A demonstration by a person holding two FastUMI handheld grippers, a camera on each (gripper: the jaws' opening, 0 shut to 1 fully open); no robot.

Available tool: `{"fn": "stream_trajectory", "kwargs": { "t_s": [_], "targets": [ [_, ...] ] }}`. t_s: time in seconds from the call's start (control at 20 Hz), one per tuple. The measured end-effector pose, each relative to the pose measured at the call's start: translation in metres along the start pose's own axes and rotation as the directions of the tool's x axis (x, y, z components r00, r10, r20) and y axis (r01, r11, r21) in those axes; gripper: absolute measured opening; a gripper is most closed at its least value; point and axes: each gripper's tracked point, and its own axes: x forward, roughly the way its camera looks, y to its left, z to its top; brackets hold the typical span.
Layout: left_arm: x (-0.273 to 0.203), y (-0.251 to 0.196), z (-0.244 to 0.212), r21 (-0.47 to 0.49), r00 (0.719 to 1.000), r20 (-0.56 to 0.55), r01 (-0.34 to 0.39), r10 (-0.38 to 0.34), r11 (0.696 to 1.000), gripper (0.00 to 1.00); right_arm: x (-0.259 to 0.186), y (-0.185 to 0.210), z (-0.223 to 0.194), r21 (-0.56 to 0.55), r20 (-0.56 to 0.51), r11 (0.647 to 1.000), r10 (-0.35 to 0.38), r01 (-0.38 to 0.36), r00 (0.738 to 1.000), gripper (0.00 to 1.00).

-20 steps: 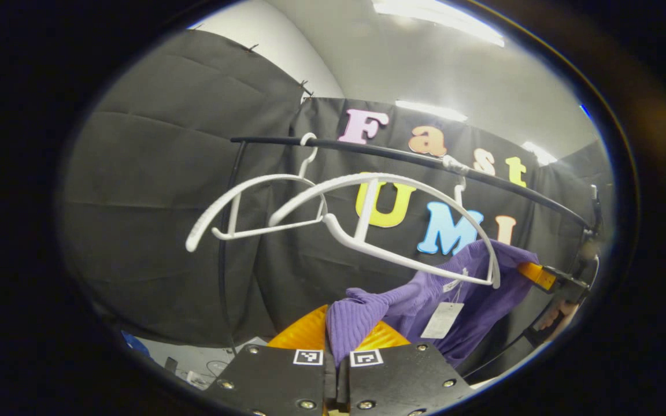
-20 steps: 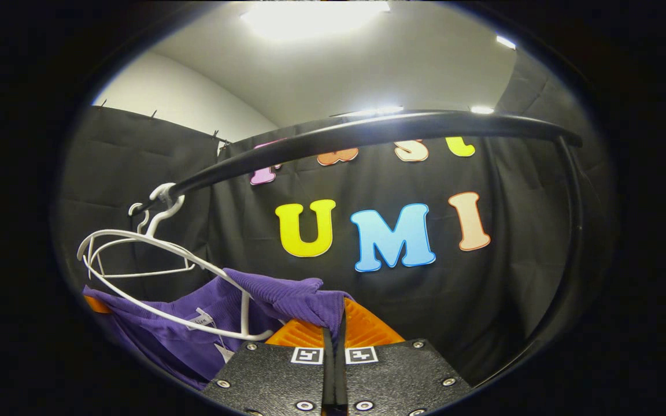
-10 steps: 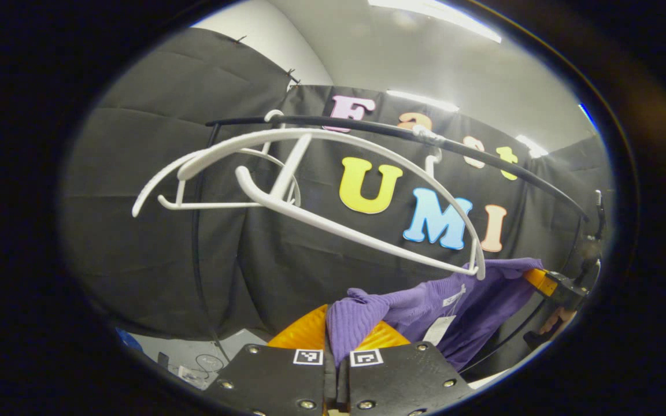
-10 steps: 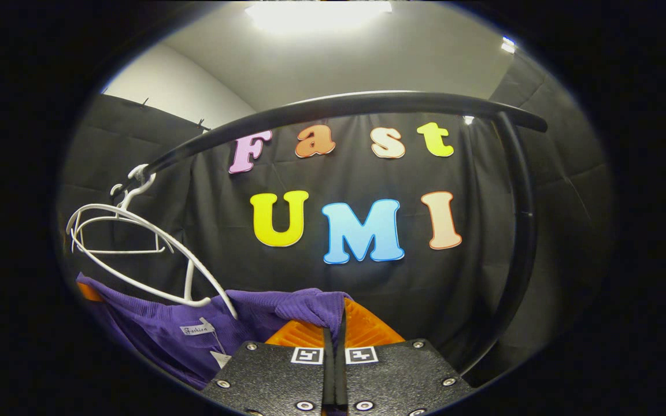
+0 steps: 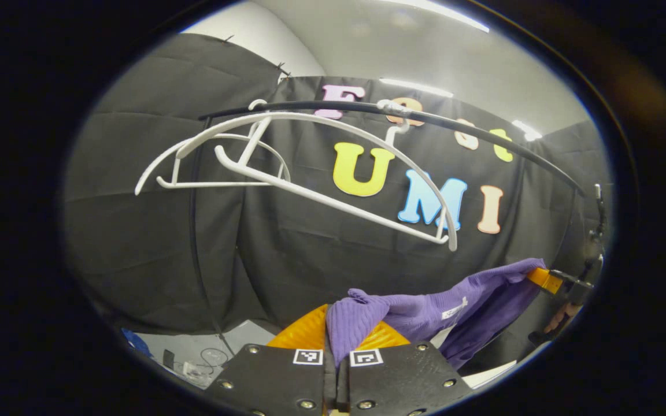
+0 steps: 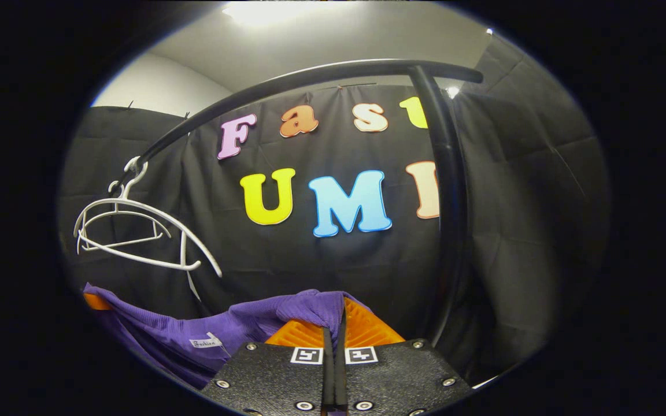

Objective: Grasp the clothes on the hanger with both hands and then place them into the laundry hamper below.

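Currently both grippers clamp the purple shirt (image 5: 425, 309): left gripper (image 5: 337, 341) and right gripper (image 6: 334, 329) each pinch one shoulder, so it hangs spread between them, below and clear of the white hanger (image 5: 333, 173). Hamper presumably lies below.

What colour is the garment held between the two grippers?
Purple garment, clearest in the left gripper view.

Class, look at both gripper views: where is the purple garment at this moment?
The purple garment hangs stretched between the left gripper and the right gripper, each shut on one end, below the white hangers on the black rail.
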Motion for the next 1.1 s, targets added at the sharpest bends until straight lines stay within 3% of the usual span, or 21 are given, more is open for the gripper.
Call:
{"fn": "stream_trajectory", "kwargs": {
  "t_s": [0.15,0.25,0.3,0.75,1.1],
  "targets": [
    [-0.016,-0.002,-0.021,0.046,0.999,-0.043,0.033,-0.031,0.998,0.01,-0.022,0.008,-0.025,0.029,-0.057,1.0,0.009,-0.007,0.998,0.0],
    [-0.025,0.004,-0.032,0.061,0.997,-0.068,0.047,-0.043,0.997,0.06,-0.037,0.022,-0.045,0.039,-0.105,0.999,0.019,-0.015,0.994,0.0],
    [-0.03,0.008,-0.036,0.068,0.996,-0.073,0.053,-0.048,0.996,0.02,-0.046,0.031,-0.055,0.041,-0.13,0.999,0.025,-0.019,0.991,0.0],
    [-0.073,0.052,-0.077,0.051,0.968,-0.153,0.21,-0.2,0.976,0.02,-0.14,0.121,-0.109,0.051,-0.249,0.999,-0.002,0.015,0.969,0.0],
    [-0.09,0.085,-0.154,0.063,0.909,-0.269,0.345,-0.317,0.936,0.02,-0.185,0.174,-0.189,0.093,-0.342,0.993,-0.037,0.073,0.939,0.0]
  ]
}}
